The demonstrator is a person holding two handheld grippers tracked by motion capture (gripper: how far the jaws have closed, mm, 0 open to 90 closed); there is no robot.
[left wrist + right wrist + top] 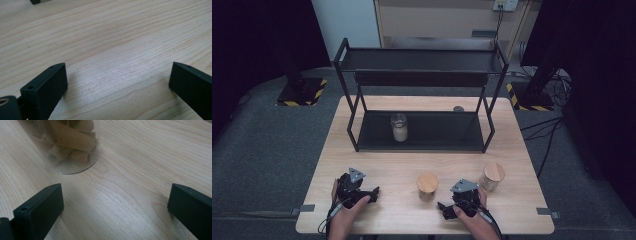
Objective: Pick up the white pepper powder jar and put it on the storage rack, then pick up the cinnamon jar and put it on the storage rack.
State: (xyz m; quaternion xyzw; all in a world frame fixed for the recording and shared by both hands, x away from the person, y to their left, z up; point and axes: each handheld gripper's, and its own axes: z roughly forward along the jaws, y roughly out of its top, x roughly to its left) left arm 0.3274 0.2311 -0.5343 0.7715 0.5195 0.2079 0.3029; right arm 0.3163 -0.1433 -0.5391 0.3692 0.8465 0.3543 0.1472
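Observation:
Two glass jars with round wooden lids stand on the near part of the wooden table (382, 160): one in the middle (427, 186), one to the right (492, 176). My right gripper (443, 209) rests low at the front edge, just right of the middle jar, its jaws pointing left. In the right gripper view it (115, 202) is open over bare wood, and a jar of brown rolled sticks (67, 142) stands a little ahead of the left jaw. My left gripper (374, 192) lies at the front left, and in its own view the left gripper (117, 80) is open with only wood between the jaws.
A black two-tier metal rack (419, 60) fills the back half of the table. A clear jar with white contents (399, 127) stands on its lower shelf. A small dark round thing (458, 108) lies behind the rack. Bare table lies between the rack and the grippers.

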